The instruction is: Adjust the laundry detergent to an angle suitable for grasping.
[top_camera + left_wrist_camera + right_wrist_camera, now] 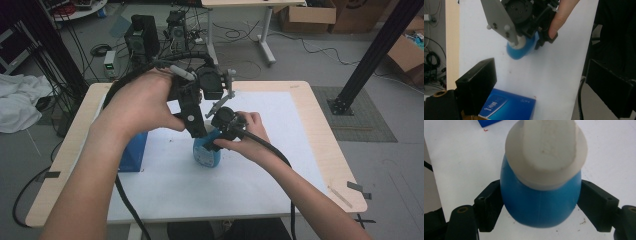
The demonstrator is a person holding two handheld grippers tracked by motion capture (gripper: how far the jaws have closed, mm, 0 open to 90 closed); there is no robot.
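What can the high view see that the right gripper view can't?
The high view alone takes in the whole table, both of the person's hands, the left hand and the right hand, both grippers and the floor with its cardboard boxes. The right gripper view alone shows, up close, the bottle's white cap and the two black jaws closed against the bottle's sides. Both share the blue bottle and the blue box.
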